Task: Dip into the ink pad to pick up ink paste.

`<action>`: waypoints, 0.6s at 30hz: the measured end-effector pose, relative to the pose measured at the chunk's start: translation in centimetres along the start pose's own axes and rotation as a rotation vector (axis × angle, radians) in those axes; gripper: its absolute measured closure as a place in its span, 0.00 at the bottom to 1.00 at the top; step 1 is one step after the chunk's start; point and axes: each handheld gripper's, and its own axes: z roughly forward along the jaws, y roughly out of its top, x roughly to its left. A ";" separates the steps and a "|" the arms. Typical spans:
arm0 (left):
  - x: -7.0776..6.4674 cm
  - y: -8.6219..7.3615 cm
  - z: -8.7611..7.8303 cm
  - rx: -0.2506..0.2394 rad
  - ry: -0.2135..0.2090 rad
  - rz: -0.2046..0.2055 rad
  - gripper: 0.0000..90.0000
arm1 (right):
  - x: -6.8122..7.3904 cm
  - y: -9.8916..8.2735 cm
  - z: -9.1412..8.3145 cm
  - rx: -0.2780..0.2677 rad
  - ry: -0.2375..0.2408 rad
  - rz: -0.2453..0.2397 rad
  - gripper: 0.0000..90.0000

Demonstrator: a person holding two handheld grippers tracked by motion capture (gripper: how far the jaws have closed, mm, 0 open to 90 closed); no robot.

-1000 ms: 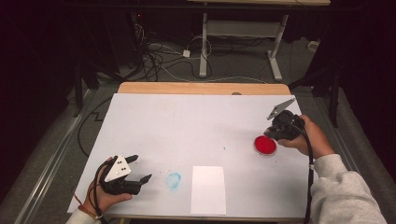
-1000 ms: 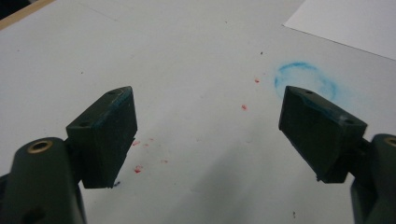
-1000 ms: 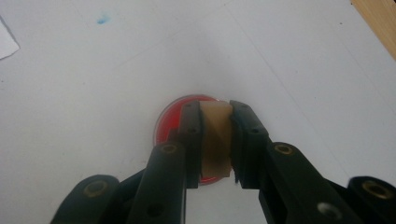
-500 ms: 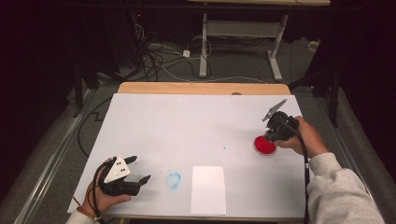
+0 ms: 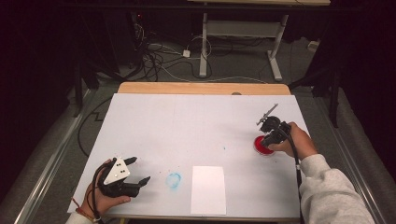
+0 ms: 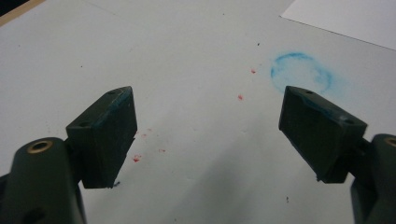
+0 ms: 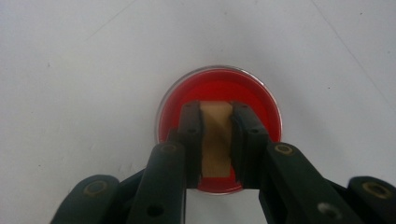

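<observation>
While the left gripper (image 5: 138, 170) rests near the table's (image 5: 187, 121) front-left corner with its jaws spread wide and nothing between them, the right gripper (image 7: 216, 122) is clamped on a tan wooden block (image 7: 215, 140), poised directly over the round dish of red paint (image 7: 219, 88) at the table's right side. A blue paint ring (image 5: 173, 180) sits just beside a white paper sheet (image 5: 208, 189).
</observation>
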 end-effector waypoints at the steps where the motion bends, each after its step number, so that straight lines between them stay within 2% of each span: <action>1: 0.0 0.0 0.0 0.001 0.001 -0.001 0.21 | 0.0 0.0 0.1 0.005 -0.004 0.002 0.85; 5: -0.1 0.0 0.0 0.003 0.000 0.000 0.21 | 0.0 0.0 0.3 0.012 0.001 0.018 0.85; 7: -0.1 0.0 0.0 0.005 -0.001 0.000 0.21 | 0.0 -0.1 0.4 0.018 0.008 0.045 0.85; 11: -0.1 -0.1 -0.1 0.008 0.000 0.001 0.21 | -0.4 -0.3 0.6 0.004 0.027 0.072 0.85; 18: -0.1 -0.2 -0.2 0.006 0.000 -0.001 0.21 | -0.1 0.1 0.7 0.032 0.011 0.057 0.85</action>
